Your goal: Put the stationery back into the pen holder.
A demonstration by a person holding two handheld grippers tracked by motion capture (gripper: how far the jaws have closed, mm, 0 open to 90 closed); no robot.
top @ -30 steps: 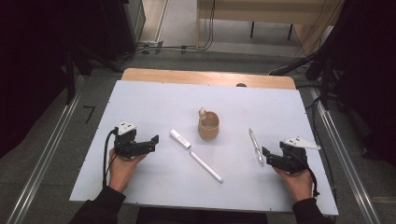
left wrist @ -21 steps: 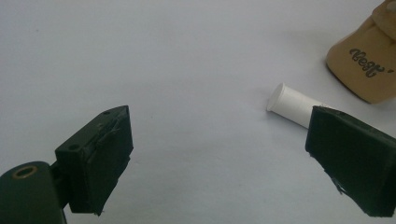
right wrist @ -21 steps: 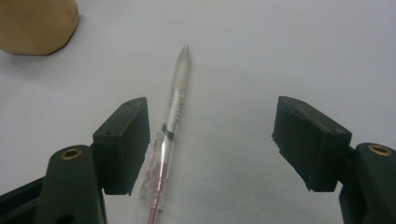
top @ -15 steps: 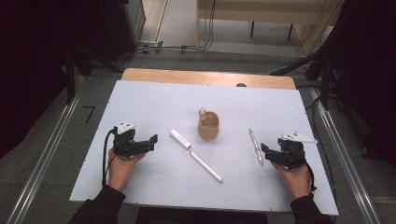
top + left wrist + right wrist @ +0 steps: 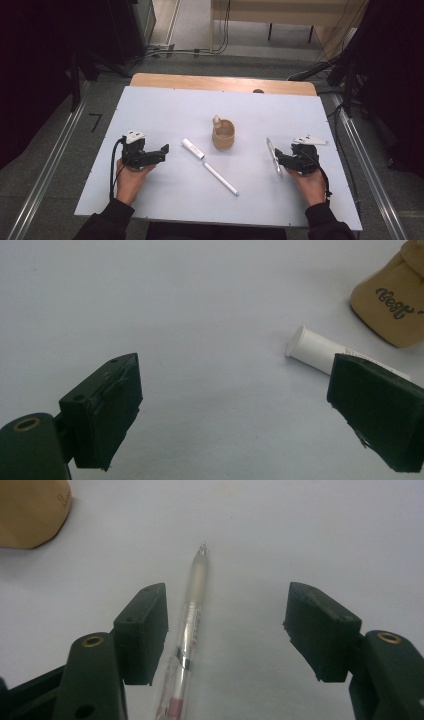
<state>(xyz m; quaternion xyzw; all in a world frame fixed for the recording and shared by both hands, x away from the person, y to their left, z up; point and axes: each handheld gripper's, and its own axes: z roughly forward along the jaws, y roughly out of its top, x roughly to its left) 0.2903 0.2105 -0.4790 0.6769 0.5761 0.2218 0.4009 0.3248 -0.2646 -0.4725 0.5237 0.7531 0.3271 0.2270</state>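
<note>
Jaws of the right hand-held gripper [image 5: 225,625], just closing yet wide, are set astride a clear pen [image 5: 192,615], unpressed, tip pointed toward 12 o'clock.

cup [image 5: 223,135] mid-table | tube [image 5: 193,149], marker [image 5: 220,178] to its left | pen [image 5: 273,155] to its right

White table [image 5: 150,105], tan cup [image 5: 223,135], white tube [image 5: 192,148], white pen [image 5: 220,178], clear pen [image 5: 273,155] lying on it.
</note>
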